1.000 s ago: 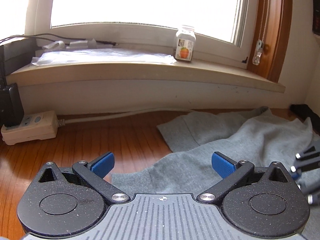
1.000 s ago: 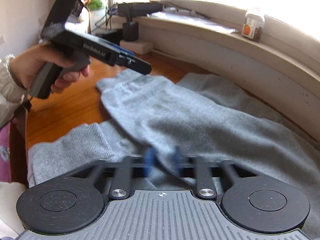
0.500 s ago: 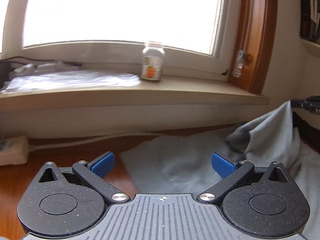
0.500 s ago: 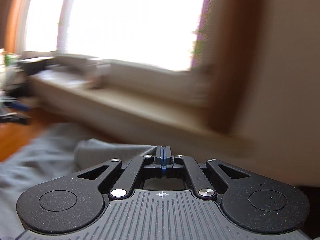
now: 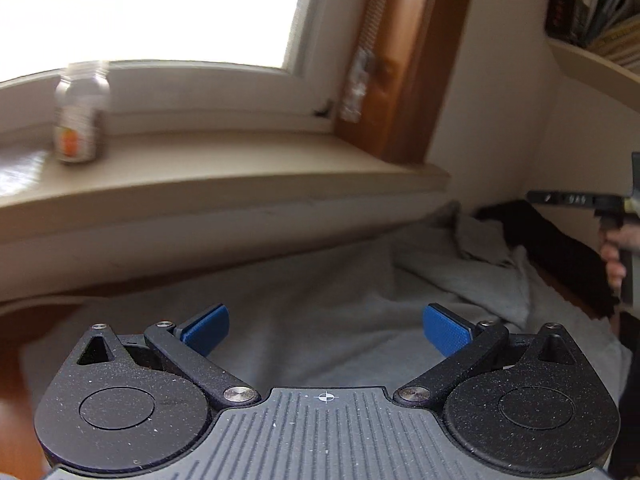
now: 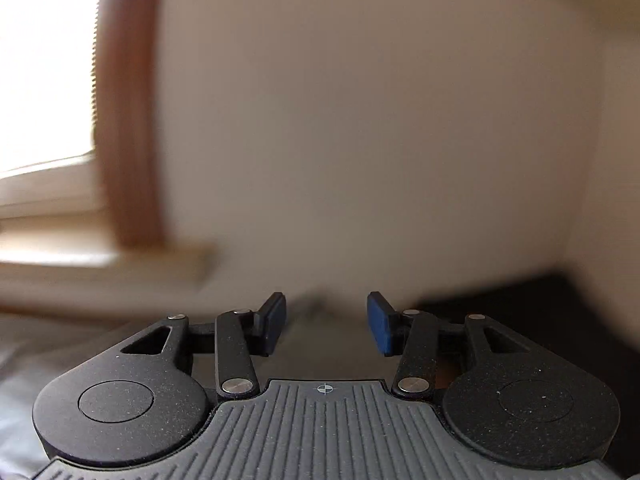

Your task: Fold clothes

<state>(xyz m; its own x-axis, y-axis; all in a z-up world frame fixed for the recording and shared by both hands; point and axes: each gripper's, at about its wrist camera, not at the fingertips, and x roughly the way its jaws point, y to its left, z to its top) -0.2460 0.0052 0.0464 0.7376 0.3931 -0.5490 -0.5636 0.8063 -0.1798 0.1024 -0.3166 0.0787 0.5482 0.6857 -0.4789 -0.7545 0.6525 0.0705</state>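
Observation:
A grey sweatshirt (image 5: 320,292) lies spread on the wooden floor below the window sill, with a bunched fold (image 5: 476,248) at its far right by the wall. My left gripper (image 5: 325,330) hovers over the cloth, open, with nothing between its blue pads. My right gripper (image 6: 326,322) points at the bare wall; its jaws are opening and nothing is between them. Grey cloth (image 6: 48,344) shows only at the lower left of the blurred right wrist view. In the left wrist view the right gripper's body (image 5: 576,200) sits at the far right edge, held by a hand (image 5: 616,252).
A small bottle (image 5: 80,116) with an orange label stands on the window sill (image 5: 240,168). A dark object (image 5: 560,256) lies along the wall at the right. A shelf with books (image 5: 600,12) hangs at the upper right. Wooden floor (image 5: 16,360) shows at the left.
Both hands swung to the right along the sill. The right gripper, shut on a lifted part of the sweatshirt half a second ago, has opened and the cloth now lies bunched by the wall.

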